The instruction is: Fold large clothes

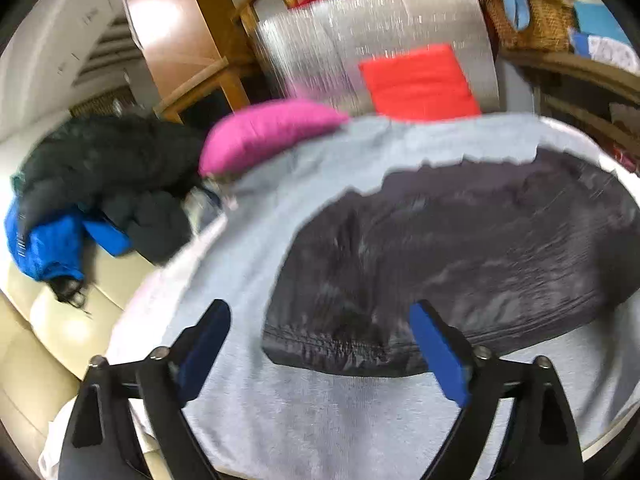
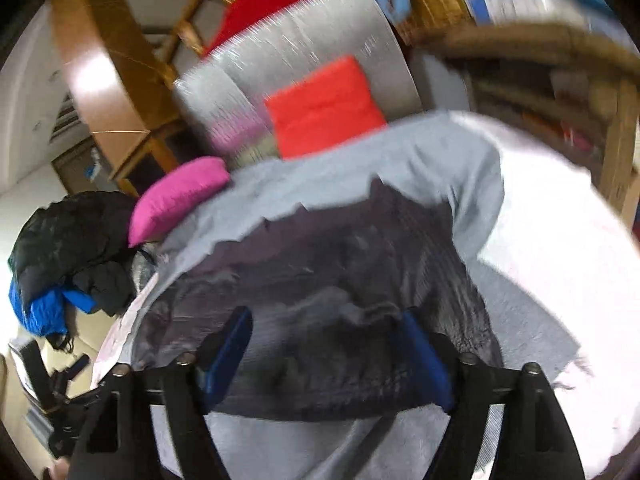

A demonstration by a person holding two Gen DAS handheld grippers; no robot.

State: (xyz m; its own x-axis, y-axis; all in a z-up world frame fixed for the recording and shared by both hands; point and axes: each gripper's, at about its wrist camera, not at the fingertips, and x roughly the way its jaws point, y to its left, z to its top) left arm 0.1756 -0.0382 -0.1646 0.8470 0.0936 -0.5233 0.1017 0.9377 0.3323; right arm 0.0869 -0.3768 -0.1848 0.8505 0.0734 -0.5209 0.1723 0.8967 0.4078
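A dark grey padded garment (image 1: 460, 252) lies spread on a light grey cloth (image 1: 320, 412) that covers the table. Its stitched hem sits close in front of my left gripper (image 1: 320, 312). That gripper hovers just above the hem with its blue pads wide apart and nothing pressed between them. In the right wrist view the same garment (image 2: 320, 280) fills the middle, rumpled. My right gripper (image 2: 326, 320) stands open over it, and its pads do not clamp the fabric. Both views are motion-blurred.
A heap of black and blue jackets (image 1: 100, 200) lies at the left. A folded pink garment (image 1: 264, 132) rests at the cloth's far edge. A folded red one (image 1: 420, 80) lies on a silver mat (image 1: 360, 28) behind. A wicker basket (image 1: 536, 20) stands at the back right.
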